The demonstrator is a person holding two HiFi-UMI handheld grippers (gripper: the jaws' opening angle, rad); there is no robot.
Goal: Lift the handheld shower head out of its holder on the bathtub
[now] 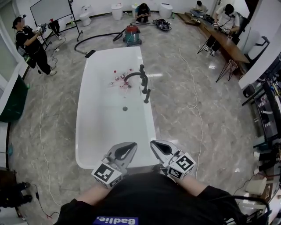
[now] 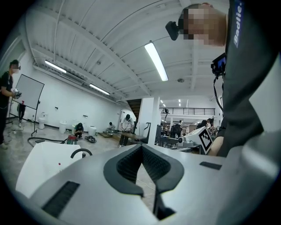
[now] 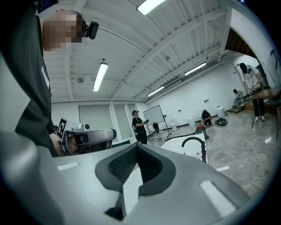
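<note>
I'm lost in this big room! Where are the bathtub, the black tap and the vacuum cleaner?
bathtub (image 1: 114,52): head view, far rim.
black tap (image 1: 133,74): head view, arched spout.
vacuum cleaner (image 1: 131,35): head view, drum body.

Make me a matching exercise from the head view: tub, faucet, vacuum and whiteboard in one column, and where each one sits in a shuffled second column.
Things:
1. tub
2. faucet
3. vacuum
4. whiteboard

Places:
A. just past the tub's far end
B. far end of the room, on the left
C. on the tub's right rim
D. middle of the room

Pairs: 1-D, 2-C, 3-A, 4-B
</note>
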